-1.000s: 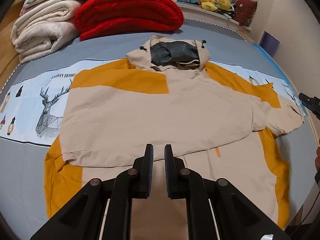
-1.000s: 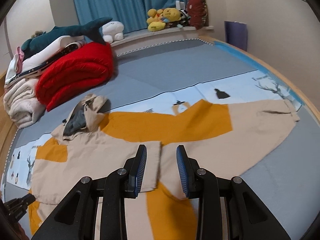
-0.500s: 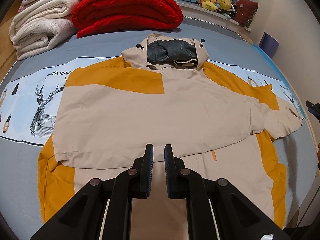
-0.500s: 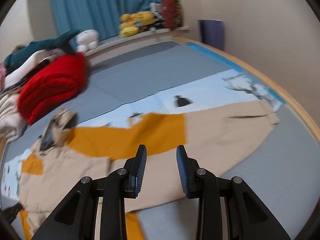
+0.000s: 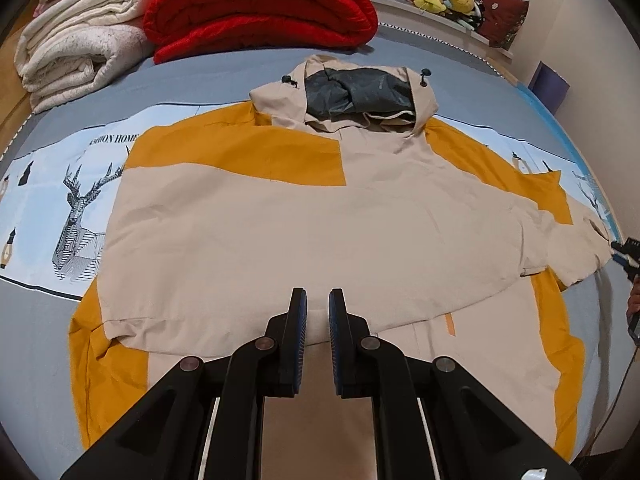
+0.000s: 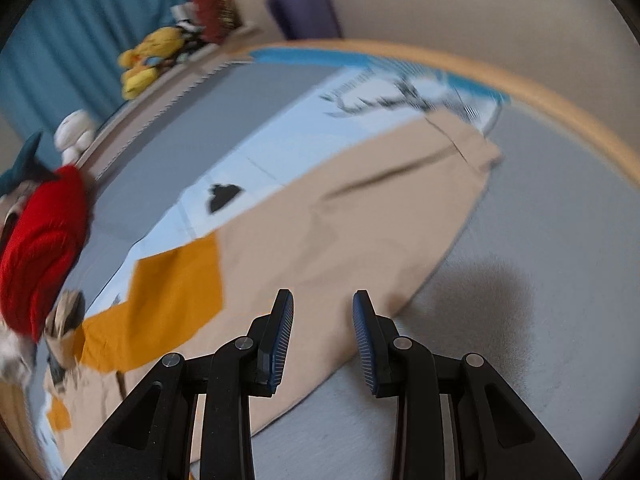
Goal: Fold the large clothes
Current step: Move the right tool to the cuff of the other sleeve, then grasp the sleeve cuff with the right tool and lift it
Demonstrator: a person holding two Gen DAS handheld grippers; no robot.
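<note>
**Swinging out to the unfolded sleeve**

We are sweeping the right gripper, fingers apart and empty, along the jacket toward its outstretched sleeve ahead. Left gripper, fingers nearly together, is hovering over the folded front.

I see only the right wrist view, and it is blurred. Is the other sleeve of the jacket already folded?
Observer: Yes, the other sleeve lies folded across the front of the jacket.
Operator: How is the hood?
Observer: The hood lies flat at the top, with its dark lining facing up.
Operator: Where is the left gripper?
Observer: The left gripper hangs over the lower front, nearly closed, holding nothing.
</note>
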